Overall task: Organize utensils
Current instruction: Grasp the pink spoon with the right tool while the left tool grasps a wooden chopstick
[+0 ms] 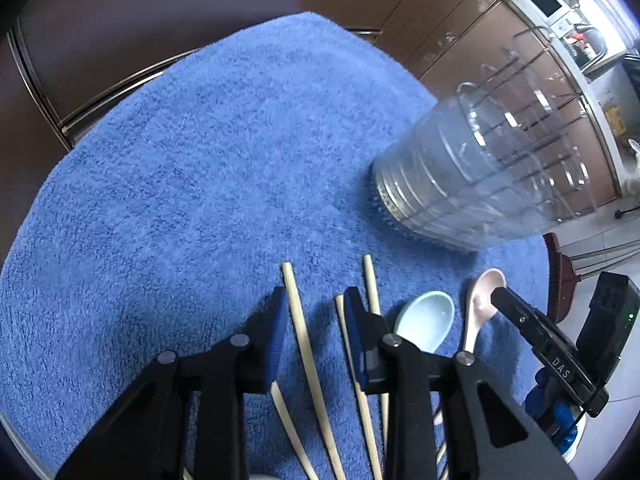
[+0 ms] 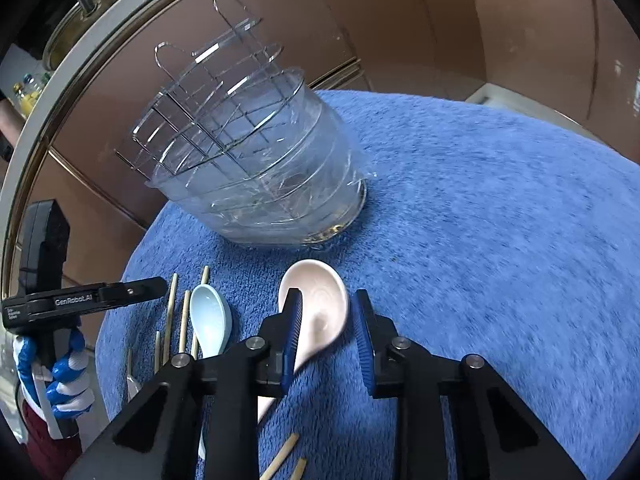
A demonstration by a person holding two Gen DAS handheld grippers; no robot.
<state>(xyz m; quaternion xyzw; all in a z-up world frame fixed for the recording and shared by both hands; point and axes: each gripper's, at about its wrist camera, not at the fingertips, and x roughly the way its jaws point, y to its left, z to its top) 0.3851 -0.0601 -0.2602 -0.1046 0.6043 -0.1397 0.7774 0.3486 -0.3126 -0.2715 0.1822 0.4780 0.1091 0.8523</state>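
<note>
A clear plastic utensil holder [image 1: 480,176] with a wire divider stands on a blue towel [image 1: 200,184]; it also shows in the right wrist view [image 2: 264,168]. Several wooden chopsticks [image 1: 300,332] lie on the towel. My left gripper [image 1: 316,304] is open over them, one chopstick between its fingers. A light blue spoon [image 1: 428,320] and a pink spoon [image 1: 482,300] lie to the right. My right gripper [image 2: 328,312] is open over the pink spoon's bowl [image 2: 320,304]. The blue spoon [image 2: 210,320] and chopsticks [image 2: 172,308] lie left of it.
Brown cabinet fronts [image 1: 160,12] rise behind the towel. A counter [image 1: 560,8] with kitchen items stands far right. The towel [image 2: 500,220] stretches to the right of the holder. The other gripper [image 2: 80,300] and a gloved hand [image 2: 60,376] show at the left.
</note>
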